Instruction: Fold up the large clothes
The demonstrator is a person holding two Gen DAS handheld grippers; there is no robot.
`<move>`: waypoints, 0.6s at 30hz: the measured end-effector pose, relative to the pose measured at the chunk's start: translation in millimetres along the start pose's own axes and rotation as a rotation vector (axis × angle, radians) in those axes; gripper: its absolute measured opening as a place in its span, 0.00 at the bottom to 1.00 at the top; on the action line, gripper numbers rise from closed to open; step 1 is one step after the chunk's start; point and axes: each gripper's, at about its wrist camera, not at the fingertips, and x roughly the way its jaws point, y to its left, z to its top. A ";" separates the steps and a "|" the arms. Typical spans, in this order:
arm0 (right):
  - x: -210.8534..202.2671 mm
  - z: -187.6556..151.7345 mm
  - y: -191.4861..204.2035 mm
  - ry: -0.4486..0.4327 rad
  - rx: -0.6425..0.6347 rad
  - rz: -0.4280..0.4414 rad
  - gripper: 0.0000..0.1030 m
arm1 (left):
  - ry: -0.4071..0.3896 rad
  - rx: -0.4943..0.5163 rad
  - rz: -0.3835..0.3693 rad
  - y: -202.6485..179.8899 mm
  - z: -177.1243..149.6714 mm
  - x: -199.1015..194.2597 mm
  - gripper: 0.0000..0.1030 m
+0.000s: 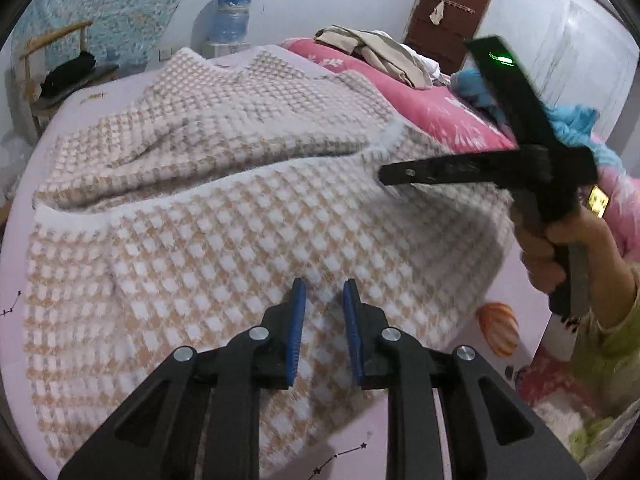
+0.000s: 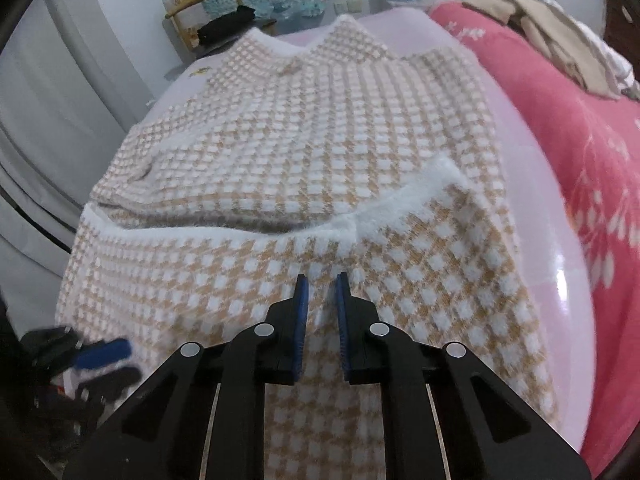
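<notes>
A large tan-and-white checked knit sweater [image 1: 240, 160] [image 2: 300, 120] lies spread on a lilac bed sheet [image 1: 516, 280], its white fuzzy hem [image 2: 400, 204] folded up over the body. My left gripper [image 1: 324, 284] hovers over the near part of the sweater, jaws slightly apart with only the fabric below showing through the gap. It appears blurred at the lower left of the right wrist view [image 2: 104, 354]. My right gripper [image 2: 320, 278] is nearly closed with the knit bunched between its pads. Seen from the side [image 1: 384, 176], its tip sits at the sweater's raised right fold, a hand [image 1: 560, 248] on its handle.
A pink flowered quilt [image 1: 440, 108] [image 2: 580, 140] runs along the bed's right side, with beige clothes [image 1: 380, 52] and a blue garment [image 1: 576, 120] on it. A wooden chair [image 1: 52, 64] with dark cloth and a water bottle [image 1: 232, 16] stand beyond the far edge.
</notes>
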 end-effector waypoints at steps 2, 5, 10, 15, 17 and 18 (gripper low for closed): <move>-18.9 -5.6 9.4 -0.031 -0.037 0.040 0.14 | -0.004 -0.004 0.003 2.4 1.1 1.9 0.19; -46.9 -20.4 31.1 -0.073 -0.130 0.114 0.14 | -0.017 -0.007 0.005 2.7 -0.3 2.0 0.19; -32.7 -42.6 66.3 -0.012 -0.231 0.177 0.14 | -0.023 -0.034 -0.011 12.2 -0.7 -3.4 0.19; -3.7 -48.9 76.8 0.017 -0.265 0.116 0.14 | -0.022 -0.050 -0.018 14.3 -1.0 -8.1 0.18; -6.9 -43.0 75.3 0.038 -0.245 0.126 0.14 | -0.025 -0.062 -0.019 16.1 2.9 -14.3 0.18; -12.4 -41.3 74.9 0.028 -0.237 0.127 0.14 | -0.031 -0.062 -0.015 18.5 5.5 -16.9 0.18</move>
